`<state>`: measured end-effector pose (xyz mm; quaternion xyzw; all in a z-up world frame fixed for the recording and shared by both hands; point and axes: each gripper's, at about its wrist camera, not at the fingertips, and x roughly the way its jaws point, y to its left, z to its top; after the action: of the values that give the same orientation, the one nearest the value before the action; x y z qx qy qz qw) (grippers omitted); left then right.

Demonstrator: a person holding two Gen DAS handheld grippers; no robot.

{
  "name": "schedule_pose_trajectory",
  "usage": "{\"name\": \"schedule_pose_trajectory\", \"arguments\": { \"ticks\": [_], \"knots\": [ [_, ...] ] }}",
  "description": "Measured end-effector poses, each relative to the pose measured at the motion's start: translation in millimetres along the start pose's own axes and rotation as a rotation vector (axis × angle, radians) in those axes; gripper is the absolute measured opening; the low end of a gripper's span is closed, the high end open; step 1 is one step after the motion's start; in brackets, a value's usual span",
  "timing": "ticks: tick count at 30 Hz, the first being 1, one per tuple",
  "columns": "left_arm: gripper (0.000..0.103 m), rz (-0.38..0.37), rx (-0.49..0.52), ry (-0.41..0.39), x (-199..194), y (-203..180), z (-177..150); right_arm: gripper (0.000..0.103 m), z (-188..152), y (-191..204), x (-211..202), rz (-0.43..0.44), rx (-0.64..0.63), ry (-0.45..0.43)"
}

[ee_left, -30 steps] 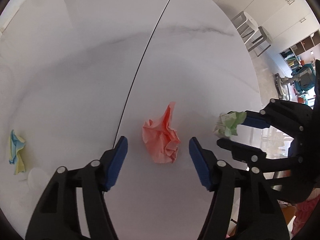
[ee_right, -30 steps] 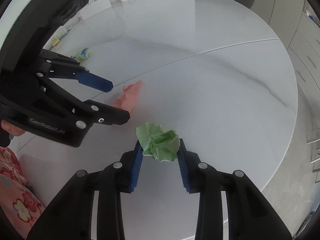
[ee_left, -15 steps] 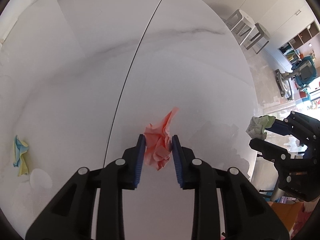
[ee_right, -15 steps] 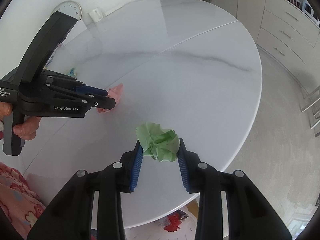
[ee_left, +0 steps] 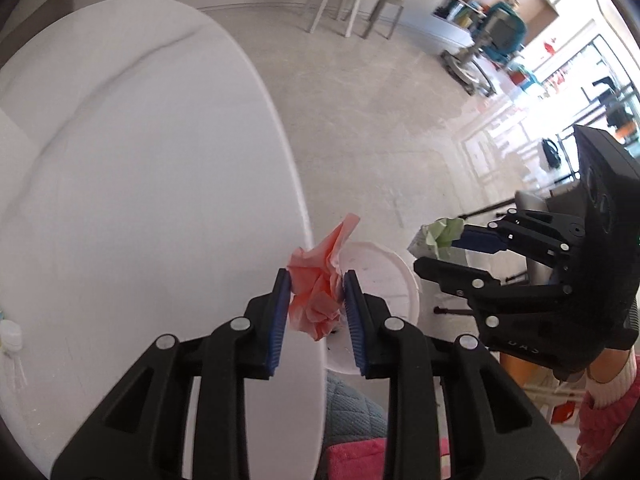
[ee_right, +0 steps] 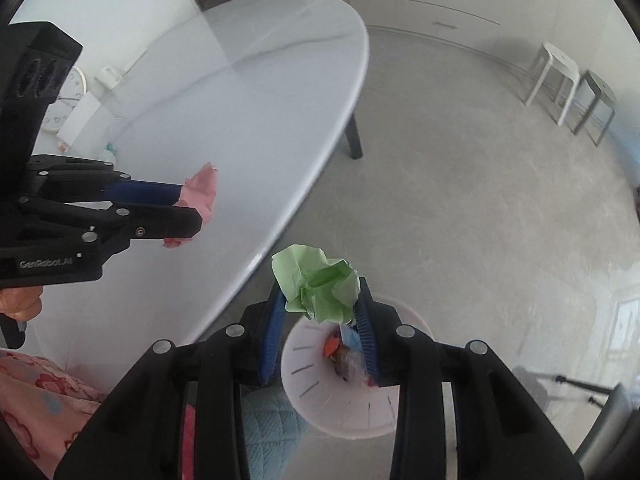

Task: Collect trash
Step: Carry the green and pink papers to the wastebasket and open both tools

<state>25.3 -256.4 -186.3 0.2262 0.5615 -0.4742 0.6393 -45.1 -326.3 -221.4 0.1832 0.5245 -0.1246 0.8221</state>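
Note:
My left gripper (ee_left: 314,296) is shut on a crumpled pink paper ball (ee_left: 316,280) and holds it in the air at the edge of the white round table (ee_left: 140,184). It also shows in the right wrist view (ee_right: 200,196). My right gripper (ee_right: 320,312) is shut on a crumpled green paper ball (ee_right: 320,284) and holds it over a white waste bin (ee_right: 348,404) on the floor; the green ball also shows in the left wrist view (ee_left: 442,232). The bin (ee_left: 384,276) holds some trash.
Two stools (ee_left: 352,0) stand far off on the grey floor. A table leg (ee_right: 354,140) stands beyond the bin. A clock (ee_right: 68,92) and small items lie at the table's far side. A person's pink clothing (ee_right: 36,396) is at lower left.
Both grippers have swung off the table towards the bin on the floor, each still holding its paper ball. The pink ball has been lifted off the tabletop.

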Motion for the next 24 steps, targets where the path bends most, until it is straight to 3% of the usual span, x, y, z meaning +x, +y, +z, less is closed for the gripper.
{"name": "schedule_pose_trajectory", "arguments": {
  "ticks": [4, 12, 16, 24],
  "knots": [
    [0.028, -0.048, 0.11, 0.073, 27.7, -44.4, -8.5, 0.034, -47.6, -19.8, -2.1, -0.063, 0.127, 0.041],
    [0.036, -0.083, 0.196, 0.181, 68.9, -73.8, -22.2, 0.035, -83.0, -37.9, 1.1, -0.106, 0.299, 0.05],
    [0.054, -0.063, 0.208, 0.162, 69.3, -74.6, -19.0, 0.035, -92.2, -45.5, 1.5, -0.099, 0.314, 0.042],
    [0.064, -0.039, 0.201, 0.107, 49.1, -72.2, -20.5, 0.036, -103.7, -48.9, 2.7, -0.089, 0.304, 0.042]
  ]
}}
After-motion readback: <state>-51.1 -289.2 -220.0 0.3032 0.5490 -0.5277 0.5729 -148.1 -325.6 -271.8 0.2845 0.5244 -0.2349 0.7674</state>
